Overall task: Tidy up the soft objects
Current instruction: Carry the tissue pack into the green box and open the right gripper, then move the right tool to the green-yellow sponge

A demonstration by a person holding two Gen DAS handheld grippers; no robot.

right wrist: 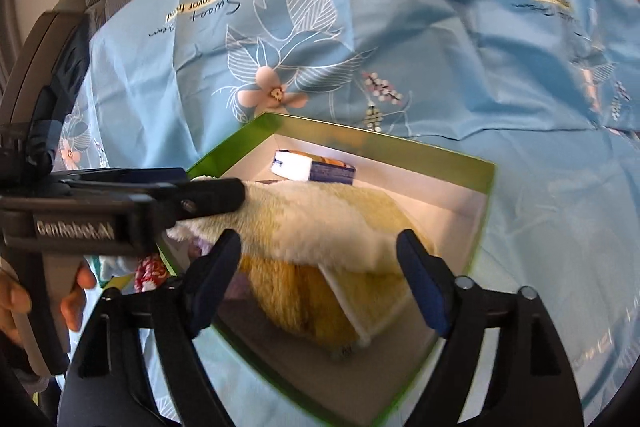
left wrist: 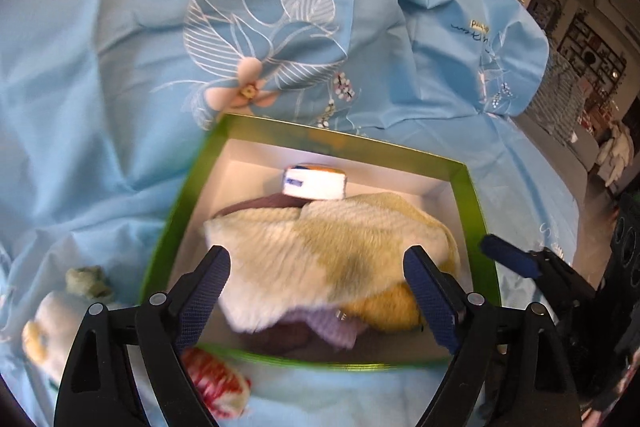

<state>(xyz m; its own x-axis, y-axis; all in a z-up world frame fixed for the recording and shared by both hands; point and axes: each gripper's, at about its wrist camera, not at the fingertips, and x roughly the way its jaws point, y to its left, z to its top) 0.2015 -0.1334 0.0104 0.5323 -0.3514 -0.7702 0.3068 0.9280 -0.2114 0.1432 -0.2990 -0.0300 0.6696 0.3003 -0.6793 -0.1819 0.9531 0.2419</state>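
Two handheld grippers hang over one green-rimmed cardboard box with a white inside (left wrist: 472, 203), which sits on a light blue bed sheet printed with flowers and leaves (left wrist: 120, 99); the left gripper (left wrist: 318, 275) and the right gripper (right wrist: 320, 267) each stand with jaws spread wide and nothing between the pads; the fluffy cream-and-pale-green plush cloth (left wrist: 320, 251) lies below and between them, draped loose on top of the pile inside the box, and neither pair of pads presses on it. In the right wrist view one finger of the left gripper lies over the cloth's left edge; whether it touches I cannot tell.

Judging by this, the step in hand is the placing of that cloth in the box, and it looks let go; the next move calls for lifting both grippers clear without snagging the pile, then turning to what lies outside the box.

Inside I count five things: the plush cloth, one yellow fuzzy item (right wrist: 296, 299) under it, one lilac knitted piece (left wrist: 328, 327), one dark maroon cloth (left wrist: 280, 341) and one small white-and-blue roll (left wrist: 314, 185) at the far wall; outside, near the box's left corner, lie one red-and-white knitted item (left wrist: 212, 383) and one pale plush toy (left wrist: 48, 331).
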